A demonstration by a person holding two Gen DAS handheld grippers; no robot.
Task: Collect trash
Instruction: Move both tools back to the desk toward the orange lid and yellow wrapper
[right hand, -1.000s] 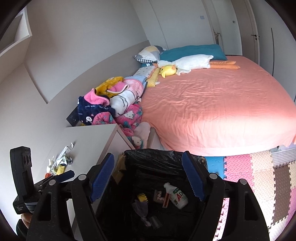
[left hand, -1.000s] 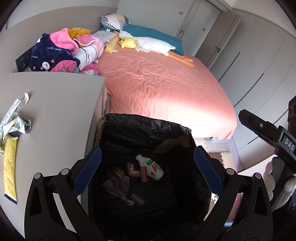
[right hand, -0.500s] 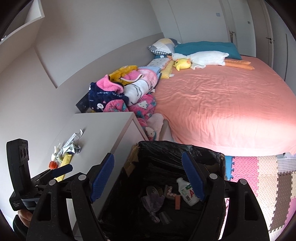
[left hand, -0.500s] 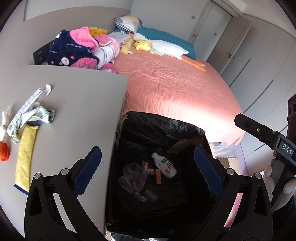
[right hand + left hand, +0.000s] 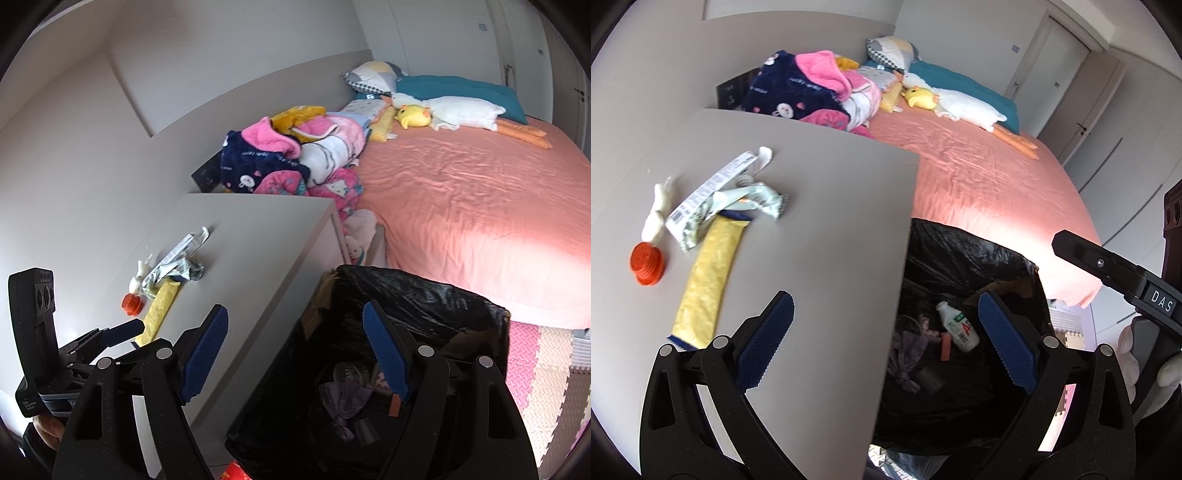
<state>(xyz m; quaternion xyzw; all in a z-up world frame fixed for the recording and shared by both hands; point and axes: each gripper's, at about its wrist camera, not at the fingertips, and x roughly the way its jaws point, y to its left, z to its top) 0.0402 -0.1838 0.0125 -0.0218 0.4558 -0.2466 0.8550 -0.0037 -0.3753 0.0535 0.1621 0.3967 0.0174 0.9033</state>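
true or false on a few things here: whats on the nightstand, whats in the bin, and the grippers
1. A yellow wrapper lies on the nightstand. True.
2. The orange bottle cap is inside the bin. False: it sits on the nightstand.
3. A white bottle lies in the black-lined trash bin. True.
4. The left gripper clamps a wrapper. False: it is open and empty.
5. The right gripper is open and empty. True.

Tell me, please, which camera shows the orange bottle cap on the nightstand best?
The left wrist view: the orange bottle cap is large and unobstructed beside the yellow wrapper. The right wrist view shows it smaller and farther off.
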